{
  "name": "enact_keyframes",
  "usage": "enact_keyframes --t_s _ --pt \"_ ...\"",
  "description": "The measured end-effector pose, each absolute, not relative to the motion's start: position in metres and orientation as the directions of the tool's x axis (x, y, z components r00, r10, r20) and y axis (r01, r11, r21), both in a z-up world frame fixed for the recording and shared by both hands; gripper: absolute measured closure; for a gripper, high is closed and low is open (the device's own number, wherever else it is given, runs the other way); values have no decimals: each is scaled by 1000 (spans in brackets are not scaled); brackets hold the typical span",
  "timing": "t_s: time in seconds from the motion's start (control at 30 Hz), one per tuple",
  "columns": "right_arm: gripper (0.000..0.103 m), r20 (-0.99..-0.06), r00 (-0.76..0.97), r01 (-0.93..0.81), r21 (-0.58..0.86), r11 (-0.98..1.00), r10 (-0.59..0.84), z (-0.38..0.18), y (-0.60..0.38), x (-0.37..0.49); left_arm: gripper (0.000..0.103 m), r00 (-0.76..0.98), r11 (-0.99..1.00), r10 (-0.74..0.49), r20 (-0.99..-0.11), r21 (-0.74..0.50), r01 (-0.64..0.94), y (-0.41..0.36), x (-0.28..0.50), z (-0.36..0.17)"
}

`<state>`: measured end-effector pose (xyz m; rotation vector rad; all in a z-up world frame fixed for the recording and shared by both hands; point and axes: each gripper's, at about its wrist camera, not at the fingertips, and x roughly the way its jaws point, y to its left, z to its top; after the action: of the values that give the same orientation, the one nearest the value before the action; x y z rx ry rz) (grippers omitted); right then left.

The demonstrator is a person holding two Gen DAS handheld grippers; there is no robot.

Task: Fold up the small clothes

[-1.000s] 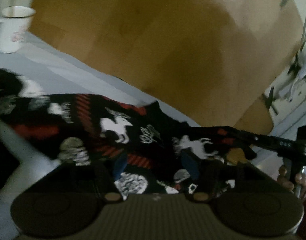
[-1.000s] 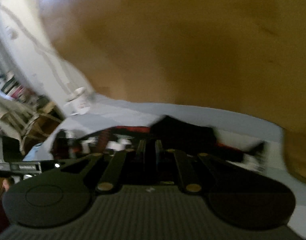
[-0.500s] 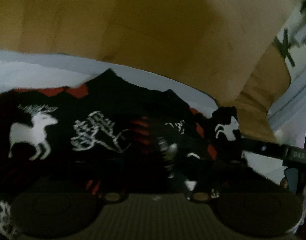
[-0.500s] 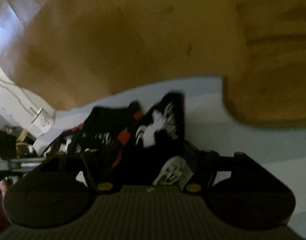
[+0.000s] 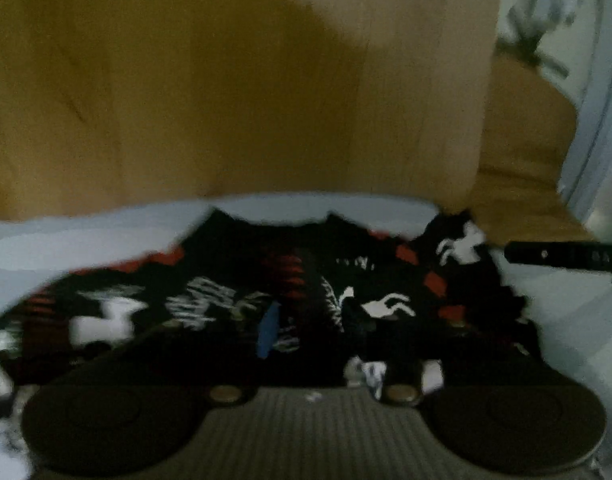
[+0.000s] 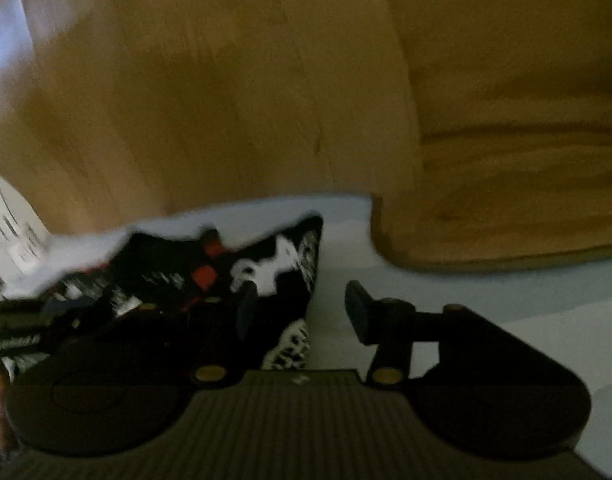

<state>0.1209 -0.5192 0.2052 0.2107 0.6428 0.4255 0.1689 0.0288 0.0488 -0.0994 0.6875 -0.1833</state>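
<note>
A small black garment (image 5: 306,280) with white deer and red prints lies folded on the pale blue sheet (image 5: 85,236). My left gripper (image 5: 318,332) is low over it; one blue-padded finger (image 5: 267,332) shows against the cloth, the other is lost in the dark fabric. In the right wrist view the garment (image 6: 225,276) lies at the left. My right gripper (image 6: 301,308) is open, its right finger (image 6: 360,310) over bare sheet, its left finger (image 6: 245,308) over the garment's edge.
A tan wooden headboard or panel (image 5: 225,80) rises just behind the sheet. A rounded wooden piece (image 6: 506,160) stands at the right. The other gripper's black body (image 5: 562,256) reaches in from the right edge.
The right gripper went from shut on the cloth to open, with the garment's corner now lying flat. The left gripper came down closer to the garment, which is now folded over.
</note>
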Motion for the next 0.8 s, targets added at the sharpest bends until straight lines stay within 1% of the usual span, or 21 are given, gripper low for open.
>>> enact_keyframes --t_s 0.07,0.17,0.27,0.33,0.4,0.43,0.53,0.63,0.67,0.7,0.8 --pt "51 -520 723 -342 303 890 455 216 -518 110 57 791 972 -224 -569 -188 140 46 132 61" --pt "51 -528 690 -419 266 868 495 230 -494 91 56 821 965 -245 -515 -213 155 61 77 62" --pt "51 -537 638 -537 204 819 552 246 -452 76 53 838 969 -232 -493 -196 152 73 28 51" --pt "51 -542 604 -636 113 763 584 258 -408 61 52 848 976 -202 -490 -178 130 80 3 44" --pt "51 -551 562 -747 -16 665 617 272 -355 38 52 854 974 -198 -481 -197 114 89 -18 38" --pt "51 -558 532 -790 -57 610 637 276 -332 27 52 857 970 -207 -471 -216 116 93 -26 36" --pt "51 -602 394 -905 -120 409 695 285 -249 -2 50 879 953 -247 -408 -266 144 105 -60 34" --pt "51 -642 298 -954 -171 247 706 275 -174 -20 48 894 947 -268 -359 -269 176 104 -77 26" --pt "51 -657 284 -959 -192 209 699 267 -152 -25 48 894 949 -263 -362 -264 172 102 -79 23" --pt "51 -675 272 -962 -204 181 685 258 -134 -27 48 892 948 -265 -366 -266 173 103 -81 22" --pt "51 -753 245 -968 -222 115 611 225 -82 -30 48 902 940 -291 -319 -268 209 104 -88 23"
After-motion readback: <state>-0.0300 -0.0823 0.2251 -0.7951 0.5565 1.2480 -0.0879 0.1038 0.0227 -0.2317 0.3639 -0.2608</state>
